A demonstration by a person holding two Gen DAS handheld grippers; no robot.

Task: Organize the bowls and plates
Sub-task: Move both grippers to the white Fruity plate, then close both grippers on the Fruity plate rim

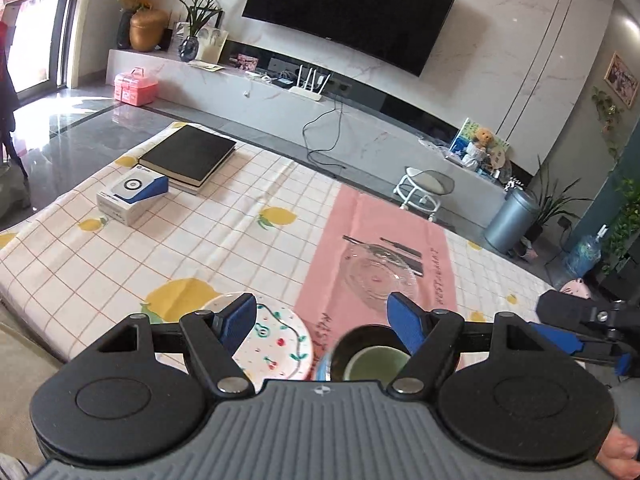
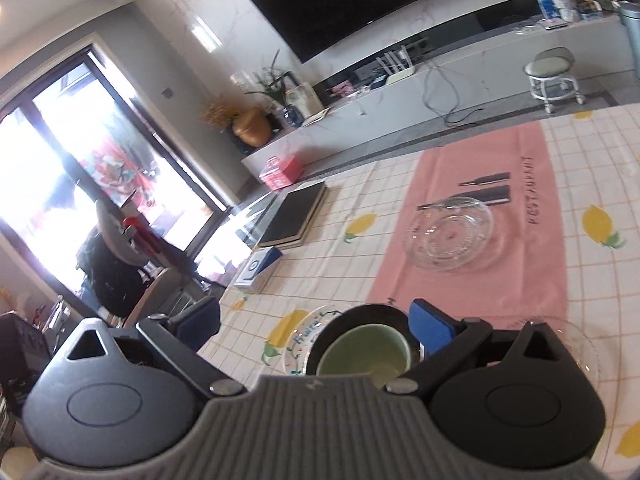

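Both the left gripper and right gripper are wide open, holding nothing, so dropping fast onto the bowl just below could tip it.

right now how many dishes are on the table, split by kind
Clear glass plates: 1, on the pink placemat
Patterned plates: 1, white with a fruit print
Bowls: 1, dark outside and green inside, near the patterned plate
Total: 3 dishes
A faint clear rim at the right edge of the right wrist view may be another glass dish; I cannot tell.
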